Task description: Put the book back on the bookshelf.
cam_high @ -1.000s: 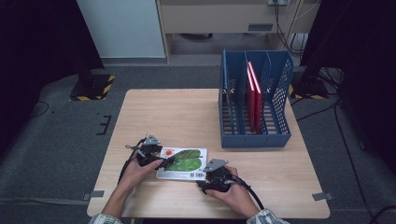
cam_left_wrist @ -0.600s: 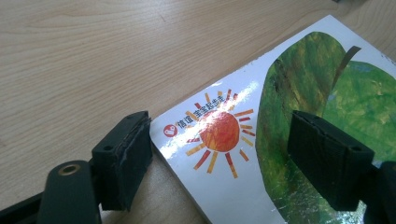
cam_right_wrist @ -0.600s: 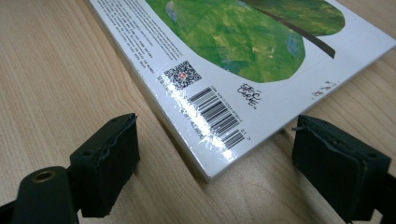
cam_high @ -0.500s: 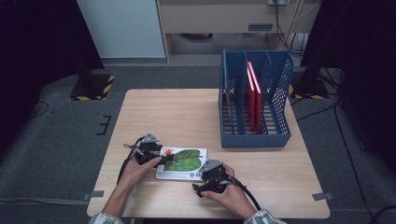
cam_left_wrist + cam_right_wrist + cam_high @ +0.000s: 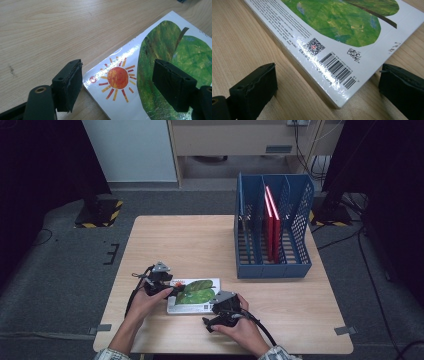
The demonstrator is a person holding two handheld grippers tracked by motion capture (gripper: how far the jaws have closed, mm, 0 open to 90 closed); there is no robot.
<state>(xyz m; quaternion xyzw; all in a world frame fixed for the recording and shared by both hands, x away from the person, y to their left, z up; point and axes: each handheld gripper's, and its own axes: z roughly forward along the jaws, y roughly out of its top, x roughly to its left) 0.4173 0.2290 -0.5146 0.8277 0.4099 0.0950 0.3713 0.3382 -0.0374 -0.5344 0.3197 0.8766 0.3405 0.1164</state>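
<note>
A picture book (image 5: pixel 194 295) with a green leaf and an orange sun on its white cover lies flat on the wooden table (image 5: pixel 200 245) near its front edge. My left gripper (image 5: pixel 172 289) is at the book's left end. In the left gripper view its jaws (image 5: pixel 117 85) straddle the sun corner (image 5: pixel 117 77) without pressing, having just been closing. My right gripper (image 5: pixel 219 309) is at the book's near right corner. In the right gripper view its jaws (image 5: pixel 327 92) have just been opening and stand wide, either side of the barcode corner (image 5: pixel 337 70), clear of it.
A blue mesh file rack (image 5: pixel 272 227) stands at the table's right back, with red books (image 5: pixel 272 222) upright in one slot. Bare wood lies behind the book and to the right of my right hand. Dark stands flank the table on the floor.
My right gripper has edged slightly left along the book's near edge. The book and my left gripper have stayed put.
</note>
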